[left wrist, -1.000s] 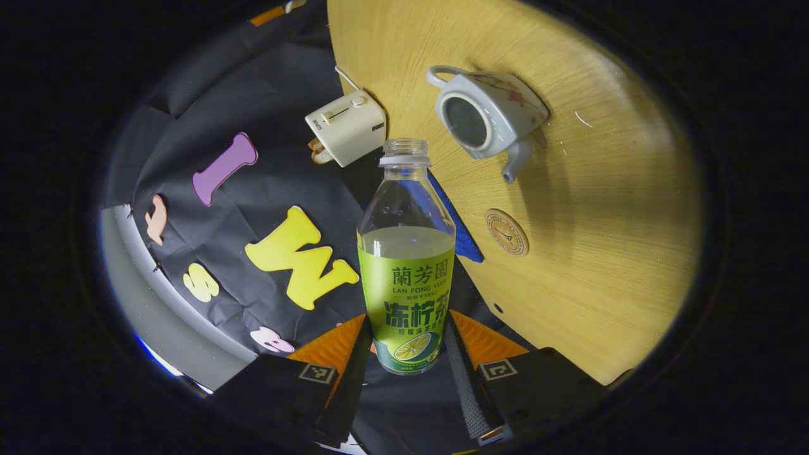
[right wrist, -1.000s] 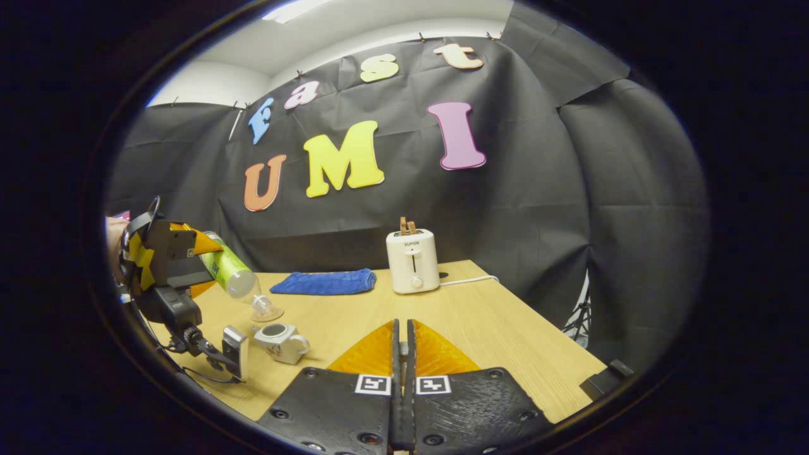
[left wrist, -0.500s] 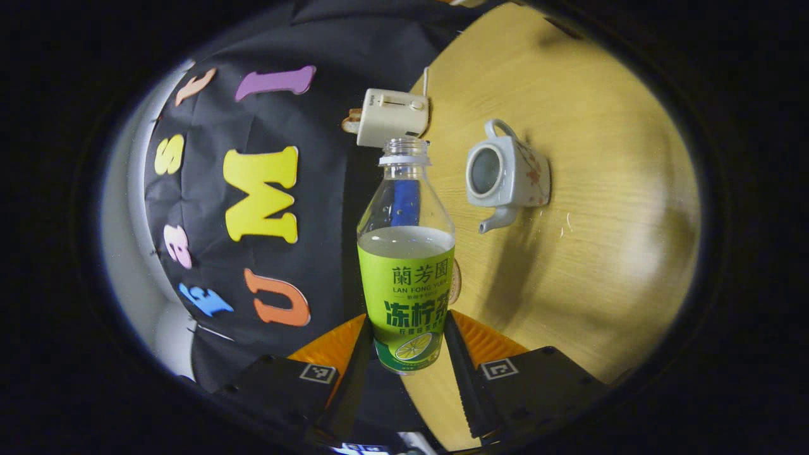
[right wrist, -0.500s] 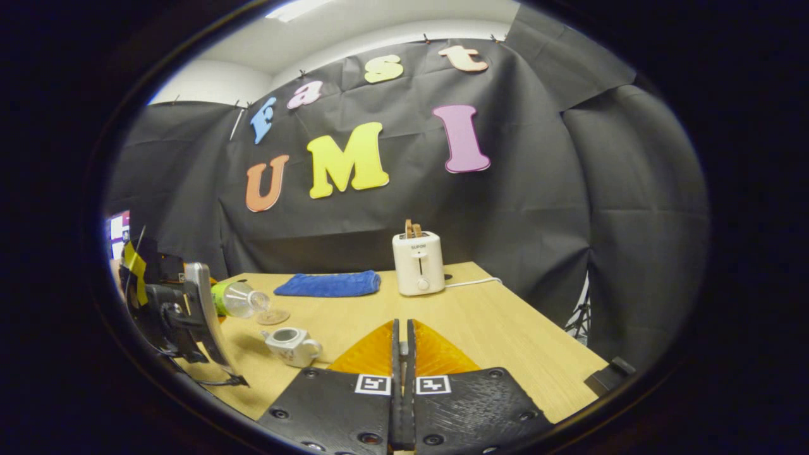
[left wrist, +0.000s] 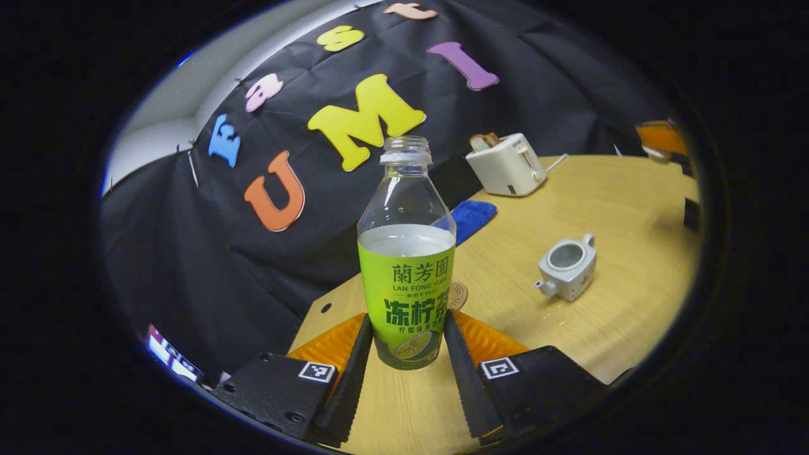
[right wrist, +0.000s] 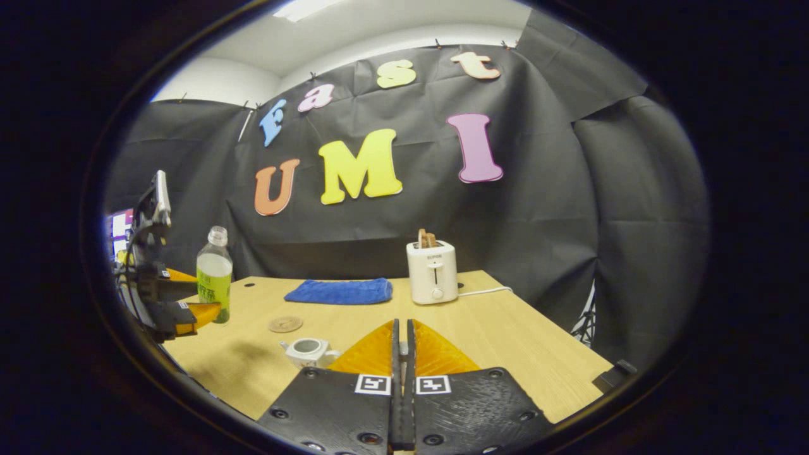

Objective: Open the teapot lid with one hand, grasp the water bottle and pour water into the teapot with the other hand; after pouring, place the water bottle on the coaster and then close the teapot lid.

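The left gripper point(left wrist: 406, 341) is clamped on the upright water bottle point(left wrist: 406, 253), and the coaster point(left wrist: 456, 295) lies on the desk point(left wrist: 607, 328) just behind the bottle.

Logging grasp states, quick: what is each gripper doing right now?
Left gripper: closed on the water bottle, held upright.
Right gripper: fingers closed together; whether they pinch anything cannot be told.

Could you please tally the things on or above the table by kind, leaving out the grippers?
Water bottle: 1
Teapot: 1
Coaster: 1
Blue cloth: 1
Toaster: 1
Total: 5
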Demonstrator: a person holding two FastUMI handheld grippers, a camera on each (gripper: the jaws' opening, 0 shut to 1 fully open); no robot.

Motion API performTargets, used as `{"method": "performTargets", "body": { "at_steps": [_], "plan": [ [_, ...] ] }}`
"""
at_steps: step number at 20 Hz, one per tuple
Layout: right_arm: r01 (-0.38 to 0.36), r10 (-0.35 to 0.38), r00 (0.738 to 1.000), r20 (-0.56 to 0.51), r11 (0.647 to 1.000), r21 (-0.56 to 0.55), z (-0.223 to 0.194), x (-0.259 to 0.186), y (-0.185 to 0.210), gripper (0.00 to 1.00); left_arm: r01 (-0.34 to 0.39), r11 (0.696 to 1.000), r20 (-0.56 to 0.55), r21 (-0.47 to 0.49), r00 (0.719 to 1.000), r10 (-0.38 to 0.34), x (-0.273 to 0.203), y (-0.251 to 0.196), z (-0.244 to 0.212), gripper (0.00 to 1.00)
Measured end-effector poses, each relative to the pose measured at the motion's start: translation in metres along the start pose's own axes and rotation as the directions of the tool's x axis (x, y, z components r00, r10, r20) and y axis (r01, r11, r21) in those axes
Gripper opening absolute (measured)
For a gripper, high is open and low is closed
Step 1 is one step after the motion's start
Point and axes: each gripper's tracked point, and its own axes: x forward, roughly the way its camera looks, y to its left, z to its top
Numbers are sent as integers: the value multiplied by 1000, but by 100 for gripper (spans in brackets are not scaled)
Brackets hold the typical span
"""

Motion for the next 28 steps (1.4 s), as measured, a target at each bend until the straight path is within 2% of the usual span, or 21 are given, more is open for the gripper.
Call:
{"method": "performTargets", "body": {
  "at_steps": [3, 4, 6, 11, 13, 19, 28],
  "plan": [
    [-13, 13, 1000, 0, 1000, -9, 0, 2, 10, 0, 22, 979, 55, -200, 998, -11, -5, 5, 9, 69],
    [-16, 16, 1000, -2, 1000, -12, -1, 3, 12, 0, 29, 964, 80, -266, 997, -8, -4, 7, 13, 65],
    [-20, 20, 1000, -5, 1000, -19, -2, 3, 16, 0, 45, 928, 111, -369, 994, -4, 3, 11, 19, 69],
    [-23, 23, 1000, -17, 999, -37, -8, 9, 23, 0, 85, 875, 167, -477, 986, -5, 47, 32, 31, 69],
    [-29, 28, 999, -23, 999, -29, -11, 12, 29, 0, 93, 865, 172, -493, 985, -9, 68, 37, 33, 69],
    [-34, 32, 997, -71, 999, -37, -32, 23, 38, 0, 126, 891, 140, -435, 988, -71, 123, 21, 23, 69],
    [-24, 19, 994, -110, 999, -45, -46, 34, 37, 0, 165, 871, 51, -462, 986, -160, 161, -4, -11, 69]
  ]
}}
